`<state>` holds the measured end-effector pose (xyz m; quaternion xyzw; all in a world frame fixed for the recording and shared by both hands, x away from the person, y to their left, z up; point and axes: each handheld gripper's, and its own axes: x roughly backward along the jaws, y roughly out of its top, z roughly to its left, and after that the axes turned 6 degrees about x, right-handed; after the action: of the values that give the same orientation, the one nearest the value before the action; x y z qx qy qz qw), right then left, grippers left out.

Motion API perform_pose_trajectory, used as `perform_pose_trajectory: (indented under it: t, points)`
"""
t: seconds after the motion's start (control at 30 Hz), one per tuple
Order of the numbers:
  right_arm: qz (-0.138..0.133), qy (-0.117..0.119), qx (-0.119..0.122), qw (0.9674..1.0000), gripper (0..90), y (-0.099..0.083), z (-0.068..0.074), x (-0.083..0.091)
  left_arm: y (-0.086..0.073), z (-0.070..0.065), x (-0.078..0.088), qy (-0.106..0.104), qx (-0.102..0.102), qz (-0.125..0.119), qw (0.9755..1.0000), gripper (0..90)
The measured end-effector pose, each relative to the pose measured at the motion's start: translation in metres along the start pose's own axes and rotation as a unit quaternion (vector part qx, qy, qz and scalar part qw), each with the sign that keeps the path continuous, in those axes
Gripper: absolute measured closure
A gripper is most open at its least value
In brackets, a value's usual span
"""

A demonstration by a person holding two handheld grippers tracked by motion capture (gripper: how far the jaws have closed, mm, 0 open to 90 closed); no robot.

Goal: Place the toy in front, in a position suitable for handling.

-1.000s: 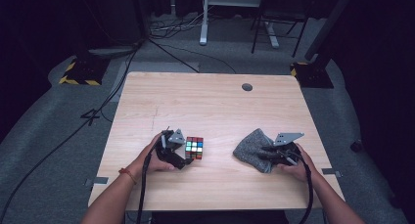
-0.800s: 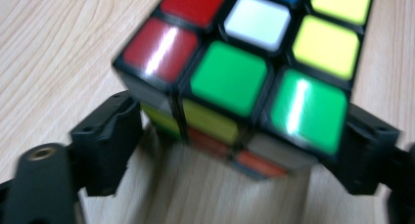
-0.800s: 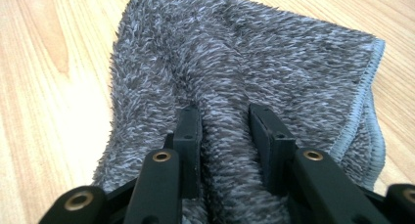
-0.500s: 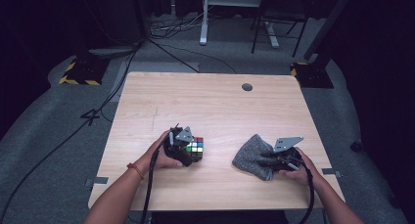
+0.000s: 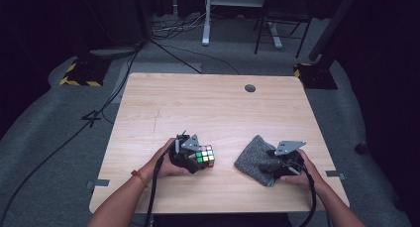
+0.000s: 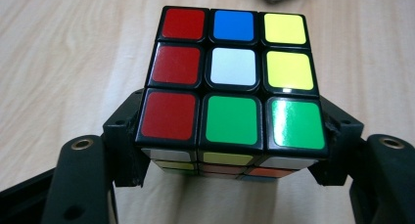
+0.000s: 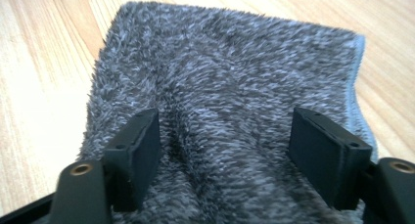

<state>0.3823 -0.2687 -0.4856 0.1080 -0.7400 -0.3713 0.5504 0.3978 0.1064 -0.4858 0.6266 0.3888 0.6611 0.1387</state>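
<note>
A scrambled Rubik's cube [image 5: 204, 155] sits on the wooden table [image 5: 208, 108], left of centre near the front. My left gripper [image 5: 195, 160] has just been closing on it. In the left gripper view both pads press the lower sides of the cube [image 6: 230, 77], so the left gripper [image 6: 234, 117] is shut on it. A grey fluffy cloth [image 5: 251, 160] lies at the front right. My right gripper [image 5: 271, 165] rests on its right part and has just been opening. In the right gripper view the right gripper [image 7: 225, 136] stands wide over the cloth [image 7: 230, 72], which bulges between its jaws untouched.
A small round grommet [image 5: 250, 88] is set into the table near its far edge. Cables [image 5: 148, 43], a desk frame and chair legs stand on the grey floor beyond the table.
The left hand slid right to the cube and its jaws closed on the cube's sides. The right jaws spread apart and let go of the cloth fold.
</note>
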Motion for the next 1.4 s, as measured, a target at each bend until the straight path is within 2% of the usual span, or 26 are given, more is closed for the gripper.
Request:
perform_pose_trajectory:
  t: [0.13, 0.2, 0.3, 0.4, 0.5, 0.53, 0.63, 0.7, 0.8, 0.97, 1.03, 1.3, 1.4]
  points:
    - [0.001, 0.001, -0.007, 1.0, 24.8, 0.0, -0.001, -0.003, 0.001, -0.007, -0.002, -0.012, -0.007, 0.001, 0.9999, 31.5]
    - [0.005, 0.007, -0.019, 0.9998, 25.9, -0.002, -0.002, -0.005, 0.003, -0.012, -0.005, -0.019, -0.015, 0.0, 0.9997, 31.5]
    - [0.003, 0.01, -0.013, 0.9999, 28.7, -0.002, -0.002, -0.006, 0.003, -0.016, -0.007, -0.023, -0.016, 0.001, 0.9996, 31.2]
    - [-0.001, 0.01, -0.018, 0.9998, 31.8, -0.004, -0.003, -0.006, 0.003, -0.017, -0.009, -0.023, -0.014, 0.004, 0.9996, 29.5]
    - [-0.006, 0.009, -0.021, 0.9997, 41.1, -0.004, -0.005, -0.006, 0.002, -0.018, -0.013, -0.023, -0.01, 0.015, 0.9996, 25.8]
    - [-0.007, 0.01, -0.021, 0.9997, 49.3, -0.004, -0.005, -0.005, 0.002, -0.018, -0.014, -0.024, -0.004, 0.017, 0.9996, 23.1]
    - [-0.002, 0.009, -0.017, 0.9998, 61.4, -0.001, -0.003, -0.005, 0.002, -0.016, -0.014, -0.018, 0.003, 0.008, 0.9998, 21.5]
    - [0.0, 0.007, -0.014, 0.9999, 66.0, 0.001, -0.001, -0.005, 0.001, -0.016, -0.013, -0.018, 0.007, 0.008, 0.9998, 21.1]
    - [-0.001, 0.004, -0.015, 0.9999, 69.4, 0.001, 0.0, -0.006, 0.001, -0.016, -0.013, -0.012, 0.006, 0.009, 0.9999, 23.5]
    - [-0.007, 0.005, -0.017, 0.9998, 73.2, 0.001, -0.001, -0.005, 0.002, -0.017, -0.015, -0.017, 0.003, 0.009, 0.9998, 31.5]
    - [-0.009, 0.005, -0.015, 0.9998, 73.8, 0.001, -0.001, -0.004, 0.002, -0.018, -0.016, -0.018, -0.003, 0.01, 0.9998, 32.2]
    - [-0.032, 0.012, 0.007, 0.9994, 76.1, 0.01, 0.005, 0.004, 0.004, -0.018, -0.016, -0.013, -0.007, 0.013, 0.9998, 33.2]
    - [-0.052, 0.01, 0.017, 0.9984, 76.1, 0.019, 0.009, 0.013, 0.007, -0.02, -0.016, -0.01, -0.019, 0.017, 0.9996, 33.3]
